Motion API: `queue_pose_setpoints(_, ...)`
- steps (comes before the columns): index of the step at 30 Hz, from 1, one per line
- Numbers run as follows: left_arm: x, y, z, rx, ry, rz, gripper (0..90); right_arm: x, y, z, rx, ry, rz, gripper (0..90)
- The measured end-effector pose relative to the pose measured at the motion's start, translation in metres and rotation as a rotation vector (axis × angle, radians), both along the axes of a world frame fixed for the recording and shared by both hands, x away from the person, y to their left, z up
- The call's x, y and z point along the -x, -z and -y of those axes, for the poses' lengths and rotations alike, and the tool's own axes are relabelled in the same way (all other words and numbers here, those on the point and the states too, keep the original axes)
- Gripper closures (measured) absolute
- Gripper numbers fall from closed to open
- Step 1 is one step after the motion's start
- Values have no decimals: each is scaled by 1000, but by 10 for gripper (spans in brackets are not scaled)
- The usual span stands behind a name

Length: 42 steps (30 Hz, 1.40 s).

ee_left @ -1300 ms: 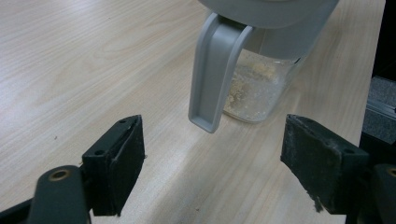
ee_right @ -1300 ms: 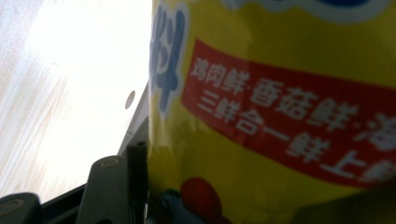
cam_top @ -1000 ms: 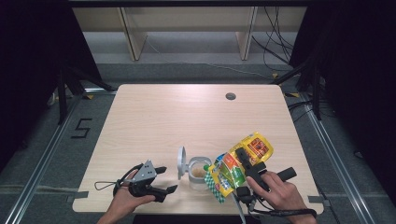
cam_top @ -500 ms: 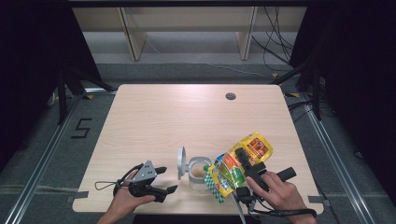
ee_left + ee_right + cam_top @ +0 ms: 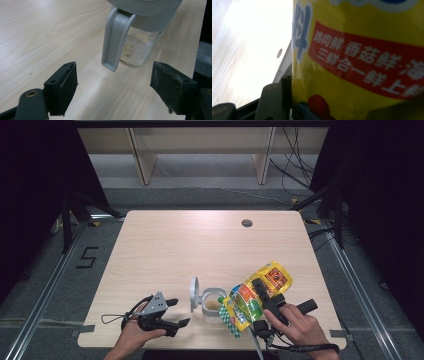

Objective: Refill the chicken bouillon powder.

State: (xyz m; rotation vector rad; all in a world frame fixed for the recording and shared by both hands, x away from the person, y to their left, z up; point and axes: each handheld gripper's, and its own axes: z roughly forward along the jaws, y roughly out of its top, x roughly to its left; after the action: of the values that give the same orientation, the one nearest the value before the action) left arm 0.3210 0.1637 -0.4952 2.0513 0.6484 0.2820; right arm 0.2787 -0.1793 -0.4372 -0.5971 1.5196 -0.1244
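While the right gripper pinched the yellow seasoning pouch near the table's front edge, its jaws stayed clamped on the pack, one black jaw pressed flat against the printed foil in the right gripper view. That pouch hung tilted, its lower end dipping over the mouth of the clear jar, which stood just beside it with pale powder at the bottom. Up stood the jar's grey flip lid, hinged open on the side toward the left gripper. Over there the jaws sat spread wide with nothing between them, resting low near the front edge, well short of the jar. Farther back, the wooden table showed one small round cable hole.
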Motion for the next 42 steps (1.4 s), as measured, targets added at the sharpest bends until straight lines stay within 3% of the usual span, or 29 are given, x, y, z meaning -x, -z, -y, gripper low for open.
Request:
queue_pose_setpoints(1, 0, 0, 0, 5, -3, -3, 210, 0, 0, 0, -6, 3, 0, 445)
queue_pose_setpoints(2, 1, 1, 1, 20, -7, -6, 210, 1, 4, 3, -64, 34, -8, 446)
queue_pose_setpoints(4, 1, 1, 1, 18, -6, -5, 210, 0, -1, -1, 25, -12, 8, 445)
queue_pose_setpoints(6, 1, 1, 1, 19, -7, -5, 210, 0, -1, -1, 14, -2, 8, 446)
queue_pose_setpoints(7, 1, 1, 2, 29, -9, -9, 210, 2, 4, 3, -58, 34, -1, 446)
queue_pose_setpoints(10, 1, 1, 2, 27, -7, -11, 210, 2, 4, 3, -53, 34, 2, 446)
queue_pose_setpoints(11, 1, 1, 2, 28, -8, -10, 210, 1, 3, 2, -34, 25, 5, 446)
queue_pose_setpoints(12, 1, 1, 1, 24, -4, -11, 210, 1, -1, -1, 17, 1, 14, 446)
queue_pose_setpoints(13, 1, 1, 1, 23, -4, -11, 210, 1, -1, -1, 26, -5, 19, 446)
queue_pose_setpoints(23, 1, 2, 2, 27, -10, -7, 210, 1, -3, -1, 33, -1, 29, 447)
queue_pose_setpoints(25, 1, 2, 2, 28, -10, -6, 210, 2, -1, 1, 4, 21, 25, 447)
queue_pose_setpoints(26, 1, 2, 2, 28, -10, -6, 210, 2, -3, -1, 30, 5, 33, 447)
queue_pose_setpoints(30, 1, 1, 2, 29, -12, -9, 210, 2, -3, -2, 50, -13, 36, 447)
queue_pose_setpoints(42, 1, 2, 2, 30, -9, -7, 210, 2, -3, -2, 40, -10, 29, 451)
